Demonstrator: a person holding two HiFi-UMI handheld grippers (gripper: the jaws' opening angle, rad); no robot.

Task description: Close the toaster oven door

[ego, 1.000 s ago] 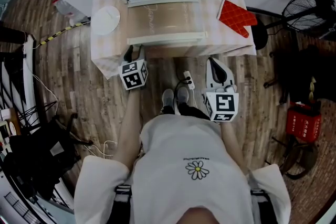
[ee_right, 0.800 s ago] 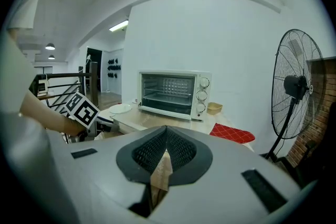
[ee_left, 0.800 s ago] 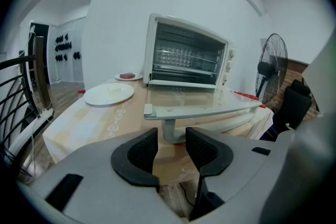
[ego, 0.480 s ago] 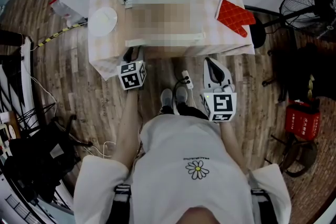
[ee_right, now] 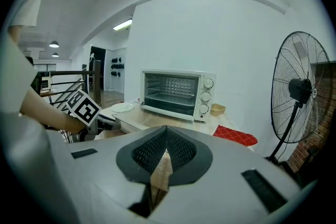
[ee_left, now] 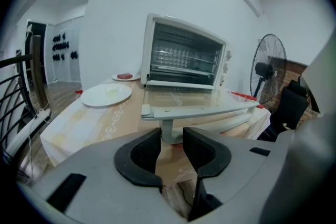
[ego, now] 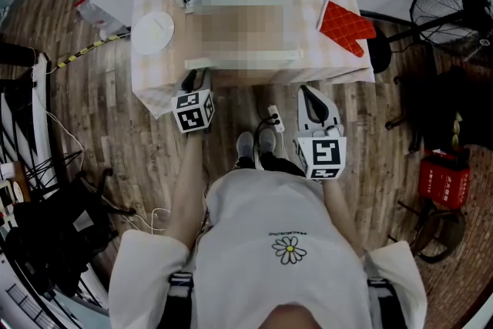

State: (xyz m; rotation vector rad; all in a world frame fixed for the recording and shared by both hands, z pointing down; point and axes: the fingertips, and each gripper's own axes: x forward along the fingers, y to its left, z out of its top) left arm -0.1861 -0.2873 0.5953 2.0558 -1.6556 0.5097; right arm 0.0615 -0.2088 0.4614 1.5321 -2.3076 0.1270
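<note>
Jaws on your left tool (ee_left: 171, 138) have just been closing, and they are now standing narrow around the left post (ee_left: 170, 127) of the handle (ee_left: 231, 122), with the pads seeming to press on either side of it. Everything else is staying as it was a moment ago. The door (ee_left: 194, 99) is still lying flat and fully open over the tabletop (ee_left: 79, 123), just above and beyond that tool's tips, with the toaster oven (ee_left: 184, 57) farther ahead, and neither tool is travelling. Your right tool (ee_right: 166, 134) is hanging idle with its jaws together on nothing, well to the right of the left one and short of the door. By my reading, you are finishing the grasp and the closing itself is not yet beginning. The next move is calling for a lift that swings the handle up toward the oven front, and a hold this far out at the tips is risking a slip.
</note>
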